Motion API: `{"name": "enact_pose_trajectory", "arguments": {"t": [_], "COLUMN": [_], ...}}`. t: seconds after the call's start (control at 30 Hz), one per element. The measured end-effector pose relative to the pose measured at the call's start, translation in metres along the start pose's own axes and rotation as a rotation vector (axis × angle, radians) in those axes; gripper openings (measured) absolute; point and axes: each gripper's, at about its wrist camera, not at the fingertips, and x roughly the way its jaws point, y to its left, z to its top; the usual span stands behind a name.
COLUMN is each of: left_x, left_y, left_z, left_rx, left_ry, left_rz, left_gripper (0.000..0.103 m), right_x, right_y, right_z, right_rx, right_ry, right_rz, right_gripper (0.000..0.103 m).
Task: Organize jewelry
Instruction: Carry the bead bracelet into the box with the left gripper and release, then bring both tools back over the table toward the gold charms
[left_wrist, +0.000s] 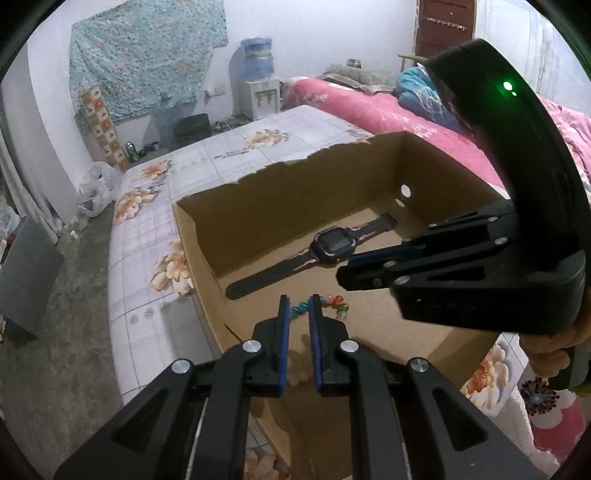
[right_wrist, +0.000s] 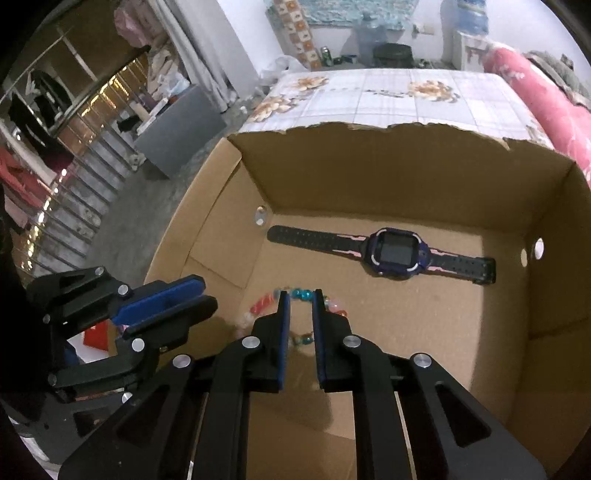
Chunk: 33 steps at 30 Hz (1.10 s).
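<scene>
Left gripper: low centre of the left wrist view, jaws nearly together with a thin gap — a bead bracelet sits right at the fingertips; whether the pads pinch it cannot be told.
Right gripper: low centre of its own view, jaws narrowly apart, the same bracelet strung across the tips; grip cannot be told. No clear contact shows.
Grippers together: side by side, close — the right one fills the right of the left wrist view, the left one sits lower left in the right wrist view.
Cardboard box: open top, torn ragged far edge, high walls; round holes in the side walls. Floor mostly bare to the right and near side.
Watch: flat on the box floor beyond the bracelet, strap stretched out, apart from the beads and near the far wall.
Bed cover: floral, under and past the box.
Beyond: pink bedding upper right in the left wrist view.
</scene>
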Motion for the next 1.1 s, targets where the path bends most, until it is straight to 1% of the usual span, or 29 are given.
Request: {"name": "enact_pose_trajectory", "arguments": {"t": [0.1,0.23,0.33,0.47,0.5,0.53,0.6,0.67,0.7,0.73,0.8,0.87,0.93,1.0,1.03,1.1], "left_x": [-0.005,-0.02,-0.035,-0.059,-0.068,-0.074,-0.086,-0.098,-0.103,-0.106,-0.11,-0.105,-0.092,-0.073,-0.065,-0.053], "left_y": [0.002,0.006,0.008,0.008,0.007,0.006,0.004,-0.002,-0.006,-0.008,-0.015,-0.021,-0.029,-0.034,-0.035,-0.035], "left_z": [0.001,0.002,0.001,-0.007,-0.011,-0.014,-0.025,-0.039,-0.049,-0.055,-0.071,-0.082,-0.091,-0.095,-0.095,-0.093], "left_rx": [-0.002,-0.017,-0.038,-0.058,-0.06,-0.061,-0.065,-0.058,-0.056,-0.055,-0.052,-0.052,-0.053,-0.064,-0.071,-0.086], "left_ry": [-0.025,-0.08,-0.126,-0.188,-0.207,-0.22,-0.25,-0.271,-0.279,-0.282,-0.275,-0.254,-0.208,-0.152,-0.13,-0.114], "left_rz": [0.01,0.02,0.013,-0.015,-0.026,-0.036,-0.056,-0.081,-0.095,-0.107,-0.144,-0.167,-0.185,-0.189,-0.187,-0.189], "left_gripper": [0.01,0.01,0.01,0.01,0.012,0.018,0.025,0.031,0.036,0.041,0.042,0.043,0.044,0.044,0.044,0.044], "right_x": [-0.011,-0.029,-0.045,-0.074,-0.084,-0.094,-0.111,-0.127,-0.136,-0.143,-0.151,-0.151,-0.144,-0.133,-0.125,-0.114], "right_y": [-0.004,-0.01,-0.014,-0.018,-0.019,-0.02,-0.022,-0.023,-0.026,-0.029,-0.033,-0.037,-0.047,-0.056,-0.062,-0.072], "right_z": [-0.003,-0.007,-0.008,-0.017,-0.021,-0.027,-0.039,-0.053,-0.065,-0.075,-0.092,-0.108,-0.126,-0.135,-0.137,-0.137], "right_rx": [0.013,0.025,0.037,0.051,0.054,0.055,0.063,0.074,0.084,0.094,0.114,0.134,0.173,0.211,0.234,0.265], "right_ry": [-0.023,-0.064,-0.103,-0.167,-0.189,-0.211,-0.247,-0.276,-0.293,-0.302,-0.317,-0.311,-0.279,-0.243,-0.22,-0.194], "right_rz": [0.004,-0.001,0.004,0.01,0.015,0.022,0.033,0.043,0.048,0.053,0.052,0.038,0.022,0.014,0.006,-0.008], "right_gripper": [0.012,0.012,0.012,0.016,0.017,0.017,0.019,0.019,0.019,0.019,0.019,0.019,0.019,0.019,0.019,0.019]}}
